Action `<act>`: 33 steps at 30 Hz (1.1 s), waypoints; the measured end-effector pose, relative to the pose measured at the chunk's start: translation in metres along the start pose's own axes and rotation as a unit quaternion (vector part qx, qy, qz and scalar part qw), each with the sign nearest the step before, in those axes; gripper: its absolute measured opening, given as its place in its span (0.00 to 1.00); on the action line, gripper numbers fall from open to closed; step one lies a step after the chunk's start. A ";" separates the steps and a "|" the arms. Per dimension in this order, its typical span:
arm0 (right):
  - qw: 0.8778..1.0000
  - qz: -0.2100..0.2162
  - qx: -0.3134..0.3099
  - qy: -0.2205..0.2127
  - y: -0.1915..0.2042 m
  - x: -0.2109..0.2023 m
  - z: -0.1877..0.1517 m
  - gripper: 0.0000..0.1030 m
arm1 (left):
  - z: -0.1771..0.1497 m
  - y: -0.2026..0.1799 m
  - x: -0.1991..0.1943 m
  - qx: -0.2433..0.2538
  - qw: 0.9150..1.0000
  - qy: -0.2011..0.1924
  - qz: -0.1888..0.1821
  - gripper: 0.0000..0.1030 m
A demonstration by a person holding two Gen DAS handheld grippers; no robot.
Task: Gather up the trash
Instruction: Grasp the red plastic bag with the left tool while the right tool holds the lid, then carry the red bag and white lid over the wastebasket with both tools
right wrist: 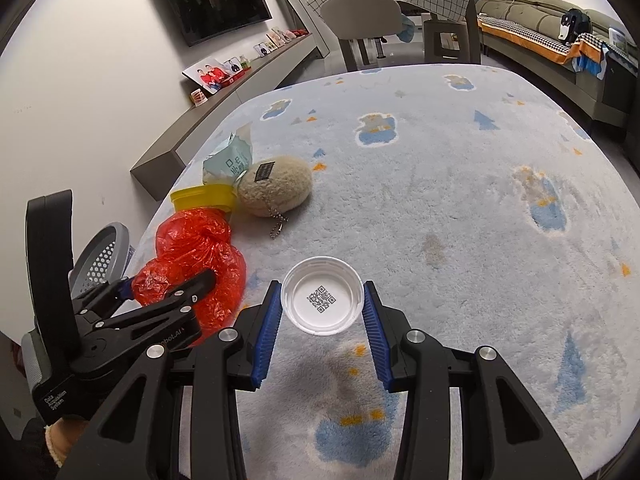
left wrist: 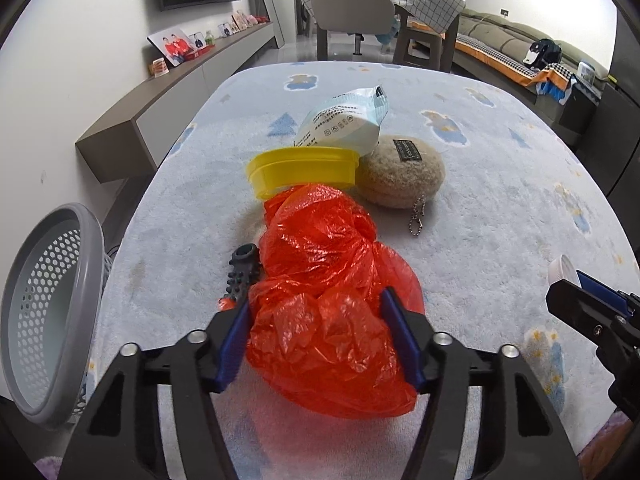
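A crumpled red plastic bag (left wrist: 328, 300) lies on the fluffy blue-patterned table cover (left wrist: 500, 200). My left gripper (left wrist: 316, 300) is closed around the bag's near end, its blue pads pressing both sides; it also shows in the right wrist view (right wrist: 168, 286) on the red bag (right wrist: 192, 248). My right gripper (right wrist: 322, 300) has its blue pads on both sides of a white plastic lid (right wrist: 322, 300) with a QR code inside. The lid (left wrist: 562, 270) and right gripper (left wrist: 580, 292) show at the right edge of the left wrist view.
A yellow lid (left wrist: 302, 170), a white-and-blue pouch (left wrist: 346, 120), a beige plush keychain (left wrist: 400, 176) and a black knobbed piece (left wrist: 242, 272) lie behind the bag. A grey perforated bin (left wrist: 48, 312) stands off the table's left edge. A chair (left wrist: 354, 12) is beyond the table.
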State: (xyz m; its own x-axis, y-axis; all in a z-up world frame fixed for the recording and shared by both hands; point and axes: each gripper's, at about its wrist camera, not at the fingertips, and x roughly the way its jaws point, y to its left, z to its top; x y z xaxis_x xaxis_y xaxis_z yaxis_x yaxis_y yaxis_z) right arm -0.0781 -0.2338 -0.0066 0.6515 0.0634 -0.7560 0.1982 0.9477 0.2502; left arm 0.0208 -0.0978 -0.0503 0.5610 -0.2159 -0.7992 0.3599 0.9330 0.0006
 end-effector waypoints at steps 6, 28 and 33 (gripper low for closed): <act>1.000 0.000 0.003 -0.002 -0.002 -0.002 0.000 0.38 | -0.003 0.001 -0.007 -0.002 1.000 -0.002 -0.011 0.25; 1.000 0.002 0.002 -0.015 -0.004 -0.014 -0.003 0.38 | -0.013 -0.001 -0.068 0.007 0.999 -0.037 -0.027 0.17; 1.000 0.003 0.002 -0.018 -0.004 -0.018 -0.006 0.38 | -0.021 0.000 -0.085 0.013 0.999 -0.047 -0.023 0.17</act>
State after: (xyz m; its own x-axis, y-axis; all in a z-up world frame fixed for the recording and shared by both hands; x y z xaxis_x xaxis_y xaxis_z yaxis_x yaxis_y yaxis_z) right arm -0.0948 -0.2374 0.0023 0.6790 0.0576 -0.7318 0.1966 0.9463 0.2568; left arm -0.0428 -0.0734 0.0053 0.6113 -0.2855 -0.7381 0.4047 0.9143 -0.0184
